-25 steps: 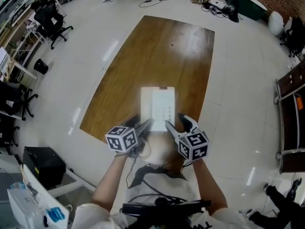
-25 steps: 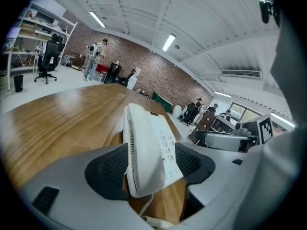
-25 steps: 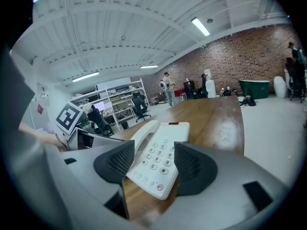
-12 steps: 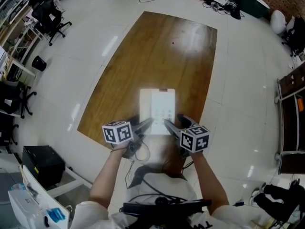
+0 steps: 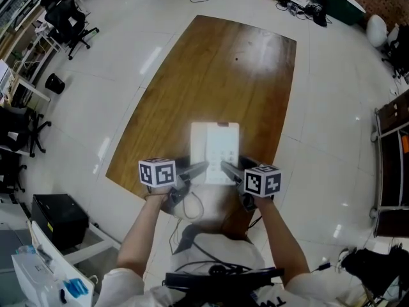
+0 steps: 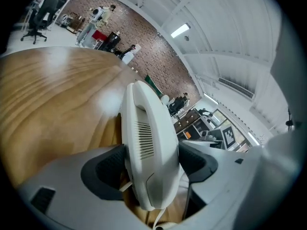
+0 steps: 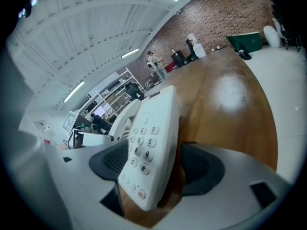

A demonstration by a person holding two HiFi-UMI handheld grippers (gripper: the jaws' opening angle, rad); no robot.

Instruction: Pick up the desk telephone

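The white desk telephone (image 5: pixel 215 152) lies on the wooden table (image 5: pixel 217 69) near its front edge. My left gripper (image 5: pixel 195 170) and right gripper (image 5: pixel 231 170) reach in at its near corners. In the left gripper view the handset (image 6: pixel 148 138) fills the space between the jaws of my left gripper (image 6: pixel 151 164), which are opening. In the right gripper view the keypad side of the phone (image 7: pixel 146 143) stands between the jaws of my right gripper (image 7: pixel 156 164). Those jaws are opening too, and bare table shows between the phone and the right-hand pad (image 7: pixel 201 169).
A phone cord (image 5: pixel 192 206) curls off the table's near edge towards the person. Office chairs (image 5: pixel 67 21) and a black box (image 5: pixel 57 219) stand on the white floor to the left. A dark cabinet (image 5: pixel 390 165) lines the right side.
Both grippers have come down and rolled level, their marker cubes now upright. The jaws have spread wider around the phone, which has stayed at the same spot on the table.
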